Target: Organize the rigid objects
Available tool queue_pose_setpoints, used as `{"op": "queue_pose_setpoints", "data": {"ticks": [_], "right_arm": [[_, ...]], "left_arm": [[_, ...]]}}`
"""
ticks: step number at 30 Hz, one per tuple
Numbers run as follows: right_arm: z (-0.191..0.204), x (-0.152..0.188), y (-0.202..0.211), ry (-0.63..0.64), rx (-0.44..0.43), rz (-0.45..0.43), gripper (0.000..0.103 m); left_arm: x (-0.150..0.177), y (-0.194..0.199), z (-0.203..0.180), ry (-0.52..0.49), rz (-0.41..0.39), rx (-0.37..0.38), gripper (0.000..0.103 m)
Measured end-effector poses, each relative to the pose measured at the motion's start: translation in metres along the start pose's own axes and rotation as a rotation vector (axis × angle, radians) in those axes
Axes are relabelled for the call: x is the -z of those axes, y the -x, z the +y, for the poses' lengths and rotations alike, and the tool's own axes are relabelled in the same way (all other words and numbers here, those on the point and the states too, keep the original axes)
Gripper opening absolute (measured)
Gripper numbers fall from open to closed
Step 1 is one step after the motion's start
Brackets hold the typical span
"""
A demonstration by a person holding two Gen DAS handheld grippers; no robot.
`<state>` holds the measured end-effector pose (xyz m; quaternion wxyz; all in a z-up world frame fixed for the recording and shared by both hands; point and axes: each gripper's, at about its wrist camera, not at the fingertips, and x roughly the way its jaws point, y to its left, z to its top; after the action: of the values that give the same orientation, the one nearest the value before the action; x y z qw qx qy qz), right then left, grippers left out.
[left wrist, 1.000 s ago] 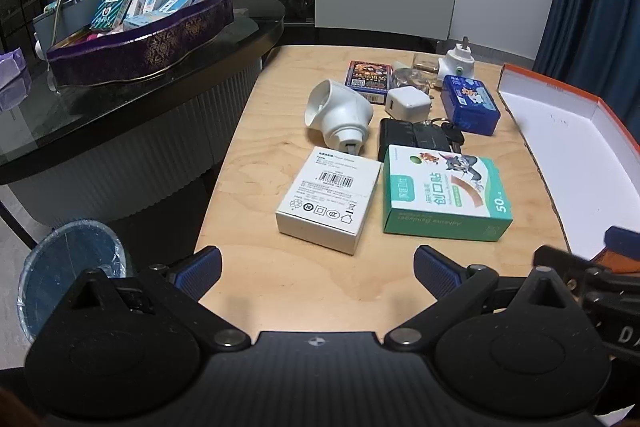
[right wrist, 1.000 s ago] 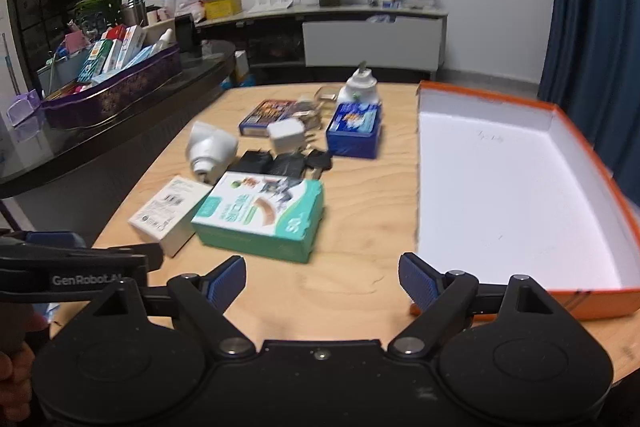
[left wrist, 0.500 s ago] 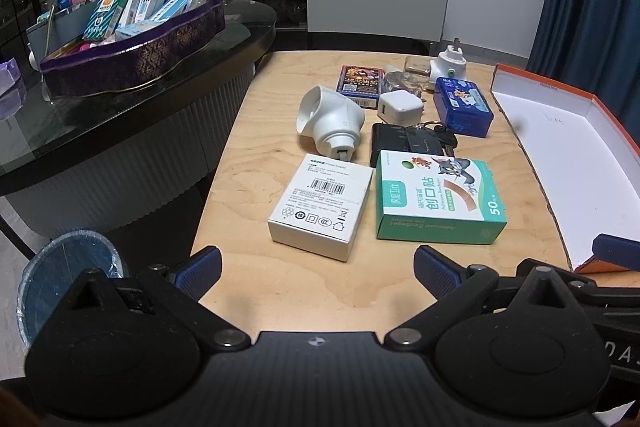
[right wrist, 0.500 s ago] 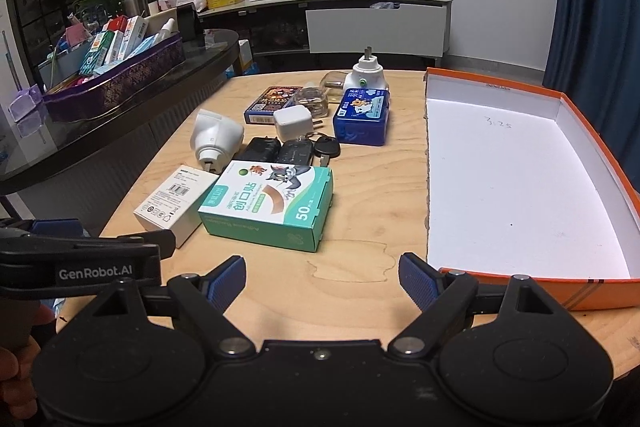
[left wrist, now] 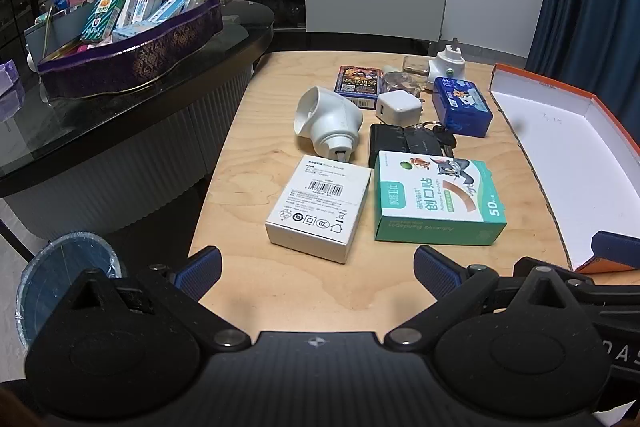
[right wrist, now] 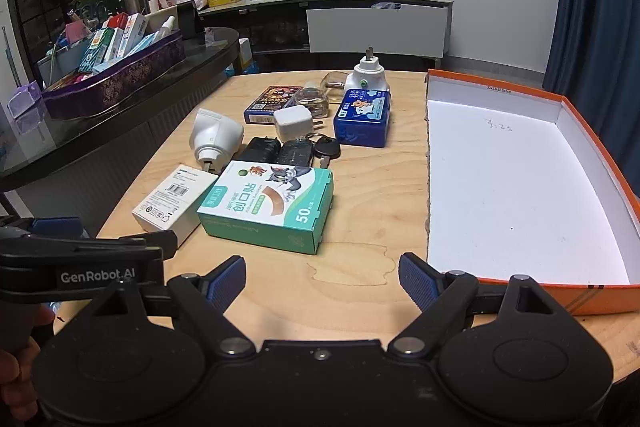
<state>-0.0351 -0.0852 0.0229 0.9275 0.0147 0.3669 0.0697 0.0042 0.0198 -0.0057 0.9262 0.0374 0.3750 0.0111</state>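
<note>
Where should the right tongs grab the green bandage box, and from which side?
Take the green cardboard bandage box across its two long side faces, coming down from above. It lies flat on the wooden table; the white barcode box crowds its left side, so drop in carefully there. The right tongs are open and nearest.

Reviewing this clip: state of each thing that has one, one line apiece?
Left gripper: open, empty.
Right gripper: open, empty.
Orange box lid: open side up, nothing inside.
Green bandage box: closed, lying flat.
White adapter box: closed, flat.
Blue tin: lid shut.
</note>
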Motion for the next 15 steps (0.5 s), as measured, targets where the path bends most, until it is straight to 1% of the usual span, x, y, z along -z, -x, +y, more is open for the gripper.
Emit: {"op": "queue_pose_setpoints", "data": {"ticks": [7, 15], "right_arm": [[-0.0001, 0.0, -0.0015, 0.002, -0.001, 0.003, 0.098], [-0.0007, 0.0, -0.003, 0.004, -0.003, 0.004, 0.098]], "left_arm": [[0.0008, -0.0025, 0.0006, 0.024, 0.027, 0.026, 0.103], [0.0009, -0.0026, 0.0005, 0.024, 0.026, 0.026, 0.103]]}}
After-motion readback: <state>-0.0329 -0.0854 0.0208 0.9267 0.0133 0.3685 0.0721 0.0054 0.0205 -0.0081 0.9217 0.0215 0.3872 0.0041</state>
